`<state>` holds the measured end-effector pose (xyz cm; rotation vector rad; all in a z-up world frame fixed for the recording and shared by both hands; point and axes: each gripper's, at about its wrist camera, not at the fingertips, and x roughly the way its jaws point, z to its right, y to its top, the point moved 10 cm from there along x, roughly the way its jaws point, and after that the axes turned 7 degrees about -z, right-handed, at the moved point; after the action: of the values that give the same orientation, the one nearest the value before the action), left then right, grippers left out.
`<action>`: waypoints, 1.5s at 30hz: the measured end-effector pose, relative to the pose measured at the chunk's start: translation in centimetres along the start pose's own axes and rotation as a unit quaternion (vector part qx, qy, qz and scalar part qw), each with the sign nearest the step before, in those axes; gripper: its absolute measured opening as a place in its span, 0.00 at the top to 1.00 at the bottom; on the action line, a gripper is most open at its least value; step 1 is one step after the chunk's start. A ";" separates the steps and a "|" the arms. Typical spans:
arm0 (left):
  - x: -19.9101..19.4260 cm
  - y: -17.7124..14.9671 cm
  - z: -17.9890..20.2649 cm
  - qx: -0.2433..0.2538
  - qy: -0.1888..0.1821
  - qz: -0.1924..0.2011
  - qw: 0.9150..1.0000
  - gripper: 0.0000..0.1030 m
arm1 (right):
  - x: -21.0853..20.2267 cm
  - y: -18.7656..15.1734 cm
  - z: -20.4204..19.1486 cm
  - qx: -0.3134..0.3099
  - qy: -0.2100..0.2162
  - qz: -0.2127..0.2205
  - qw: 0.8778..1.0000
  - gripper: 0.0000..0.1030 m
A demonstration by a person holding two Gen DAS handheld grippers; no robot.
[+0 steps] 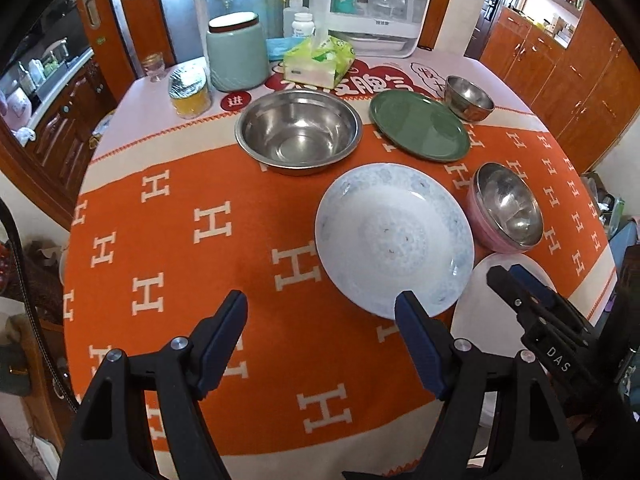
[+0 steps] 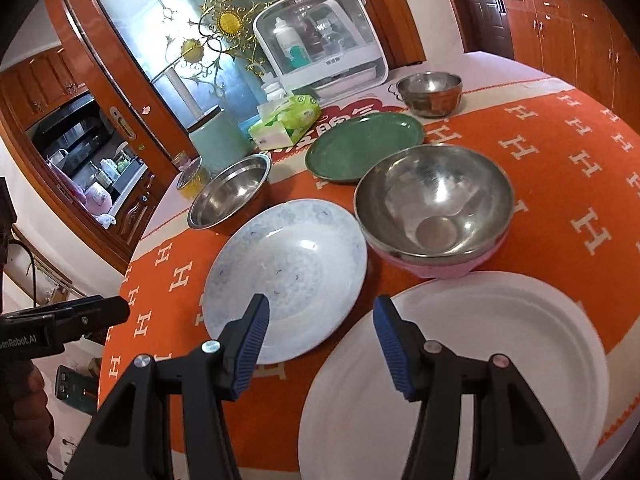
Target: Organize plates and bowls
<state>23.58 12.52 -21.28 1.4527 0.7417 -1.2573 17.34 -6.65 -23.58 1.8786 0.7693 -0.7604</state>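
The right gripper (image 2: 320, 344) hangs wide and empty, its right finger above the near-left rim of the white paper plate (image 2: 480, 360) and its left finger over the near edge of the blue-patterned ceramic plate (image 2: 288, 268). The left gripper (image 1: 320, 340) is likewise spread wide with nothing between its fingers, over bare orange tablecloth (image 1: 160, 220), with that same ceramic plate just ahead and to its right.

Beyond the right gripper, just past the paper plate, a steel bowl sits nested in a pink bowl (image 2: 432, 264). Farther ahead lies the green plate (image 2: 364, 146), with a small steel bowl (image 2: 430, 90) behind it and a wide steel basin (image 2: 230, 196) off to the left.

The paper plate is probably very light and flexible; a pinch on its near rim should lift it, though it may sag. The ceramic plate looks heavier, glazed, slippery and breakable, so a firm rim grip across the lip is safer, set down gently. The steel bowls are stiff and smooth; take them by the rim wall.
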 end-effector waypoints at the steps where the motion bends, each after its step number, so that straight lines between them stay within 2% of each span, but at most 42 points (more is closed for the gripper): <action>1: 0.4 0.1 -0.1 0.000 -0.001 -0.003 1.000 0.27 | 0.4 0.0 0.0 -0.001 -0.001 -0.004 1.000 0.47; 8: 3.4 1.4 -0.5 -0.036 -0.027 -0.023 0.999 0.27 | 2.4 -0.3 0.2 0.000 0.000 -0.023 1.000 0.47; 16: 7.5 2.8 -0.5 -0.038 -0.034 -0.044 0.998 0.27 | 3.8 0.1 0.7 0.001 0.008 -0.030 1.000 0.48; 23: 10.3 3.5 -0.7 -0.029 -0.040 -0.067 0.997 0.27 | 5.2 0.5 1.8 0.001 -0.006 -0.045 0.999 0.68; 30: 11.9 3.8 -0.5 -0.019 -0.058 -0.079 0.995 0.27 | 5.9 0.7 2.2 0.003 -0.007 -0.044 0.999 0.71; 33: 12.5 3.9 -0.4 -0.023 -0.070 -0.084 0.994 0.34 | 6.0 0.6 2.2 0.001 -0.008 -0.045 0.999 0.71; 40: 13.3 4.0 -0.1 -0.024 -0.082 -0.086 0.993 0.61 | 6.9 0.6 1.8 -0.010 -0.008 -0.054 0.998 0.71; 45: 13.5 4.1 -0.2 -0.026 -0.088 -0.084 0.992 0.67 | 7.4 0.7 1.7 -0.017 -0.011 -0.059 0.998 0.71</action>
<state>30.86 9.34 -32.88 1.2384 0.7832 -1.4637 22.06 -7.07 -29.51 1.8047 0.8796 -0.8349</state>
